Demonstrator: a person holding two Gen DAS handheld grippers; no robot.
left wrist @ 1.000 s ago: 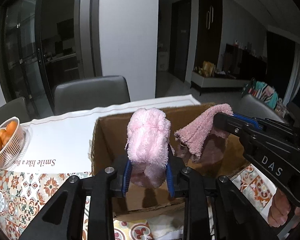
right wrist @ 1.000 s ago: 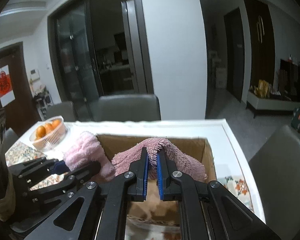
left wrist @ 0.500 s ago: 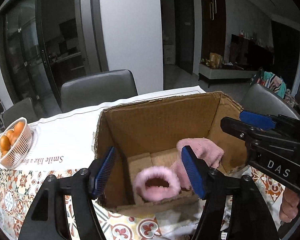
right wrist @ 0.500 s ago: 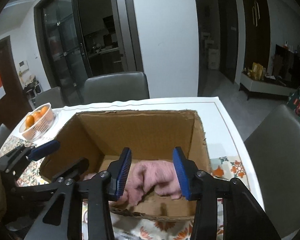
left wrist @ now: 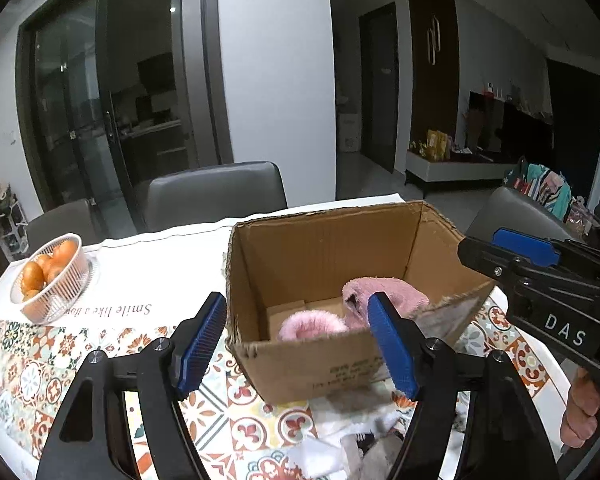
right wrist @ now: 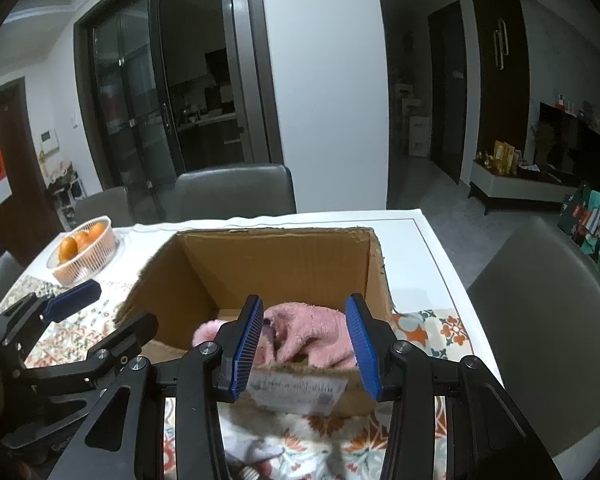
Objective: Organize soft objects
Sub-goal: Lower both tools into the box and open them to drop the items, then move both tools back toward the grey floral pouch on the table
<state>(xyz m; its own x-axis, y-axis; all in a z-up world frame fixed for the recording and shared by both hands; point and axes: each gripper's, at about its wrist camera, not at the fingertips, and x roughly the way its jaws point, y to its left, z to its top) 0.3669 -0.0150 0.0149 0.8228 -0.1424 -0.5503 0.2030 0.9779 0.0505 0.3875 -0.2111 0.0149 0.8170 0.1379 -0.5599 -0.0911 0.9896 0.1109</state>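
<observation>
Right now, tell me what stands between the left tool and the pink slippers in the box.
The near wall of the box stands between the left tool and the two pink slippers on the box floor. The top is open.

The bench [left wrist: 148, 256] is white along its far side, with a patterned tile-print cloth [left wrist: 40, 364] covering the near part. A line of printed lettering [left wrist: 116, 311] runs across the white, near the cloth's edge. At the far left stands a white mesh basket of oranges [left wrist: 50, 276]. A brown cardboard box [left wrist: 324, 364] sits open-topped in the middle, on the cloth. Just in front of it lie some crumpled white and grey pieces, possibly fabric [left wrist: 356, 444], too blurred to name.
</observation>
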